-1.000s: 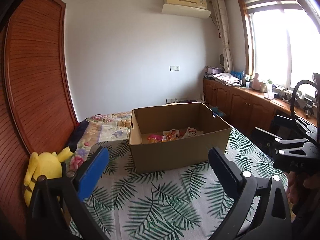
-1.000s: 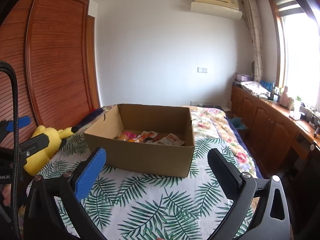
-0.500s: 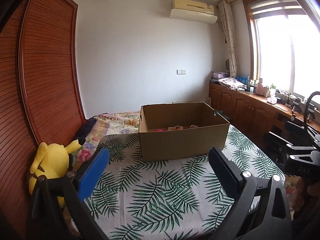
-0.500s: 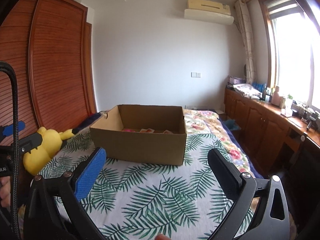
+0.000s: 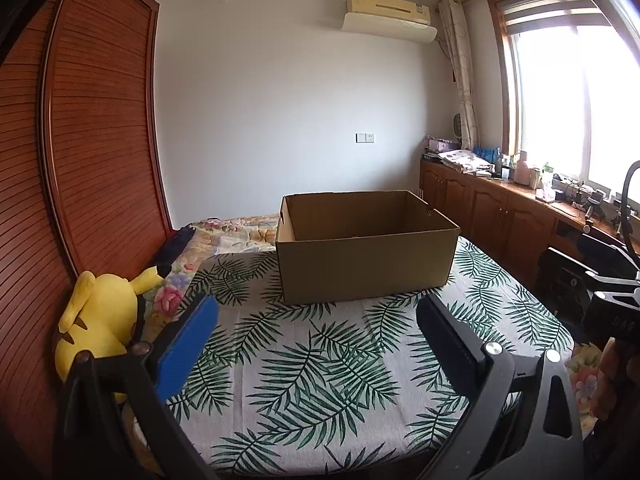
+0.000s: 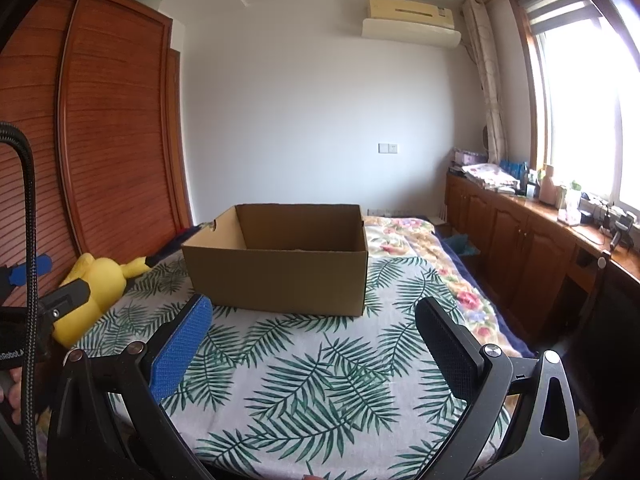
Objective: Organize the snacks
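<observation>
Leaf-print cloth (image 5: 320,364), one cardboard box (image 5: 366,268)

Brown cardboard box (image 5: 366,266) on green palm-leaf cloth (image 5: 320,368); yellow plush toy (image 5: 98,330).

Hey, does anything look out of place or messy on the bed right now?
Nothing stands out. The box sits upright on the leaf-print cloth, and the yellow plush lies at the bed's edge by the wardrobe.

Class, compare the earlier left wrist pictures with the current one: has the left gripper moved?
Yes. The left gripper has pulled back and lower: the cardboard box now looks farther off, its inside floor hidden.
</observation>
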`<state>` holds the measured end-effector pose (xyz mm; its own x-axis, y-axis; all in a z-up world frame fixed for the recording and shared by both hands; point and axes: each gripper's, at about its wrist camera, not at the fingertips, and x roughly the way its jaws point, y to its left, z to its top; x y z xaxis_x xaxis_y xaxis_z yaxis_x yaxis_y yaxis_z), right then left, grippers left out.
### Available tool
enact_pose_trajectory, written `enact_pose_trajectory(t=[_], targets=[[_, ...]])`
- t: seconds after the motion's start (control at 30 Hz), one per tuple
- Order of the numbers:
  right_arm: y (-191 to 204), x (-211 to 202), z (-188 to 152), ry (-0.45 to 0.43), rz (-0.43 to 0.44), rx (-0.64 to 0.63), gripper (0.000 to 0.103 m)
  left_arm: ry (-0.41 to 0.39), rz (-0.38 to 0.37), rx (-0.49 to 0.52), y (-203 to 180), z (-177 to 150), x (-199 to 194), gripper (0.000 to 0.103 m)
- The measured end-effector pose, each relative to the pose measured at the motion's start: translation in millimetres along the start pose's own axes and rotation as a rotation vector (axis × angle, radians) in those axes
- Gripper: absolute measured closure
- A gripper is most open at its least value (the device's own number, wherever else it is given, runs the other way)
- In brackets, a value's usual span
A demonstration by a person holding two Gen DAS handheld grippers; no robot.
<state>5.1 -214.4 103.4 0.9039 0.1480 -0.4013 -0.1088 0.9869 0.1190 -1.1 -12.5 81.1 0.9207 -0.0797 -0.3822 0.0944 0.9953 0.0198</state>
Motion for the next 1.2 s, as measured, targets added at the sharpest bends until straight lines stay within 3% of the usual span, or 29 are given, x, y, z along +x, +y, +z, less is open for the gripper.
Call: enact_pose_trajectory(t=[1.2], targets=[[2.8, -1.8, -4.0, -0.001, -0.009, -0.005, 0.0, 0.008, -0.003, -0.025, 3.9, -1.5, -1.9, 0.002]])
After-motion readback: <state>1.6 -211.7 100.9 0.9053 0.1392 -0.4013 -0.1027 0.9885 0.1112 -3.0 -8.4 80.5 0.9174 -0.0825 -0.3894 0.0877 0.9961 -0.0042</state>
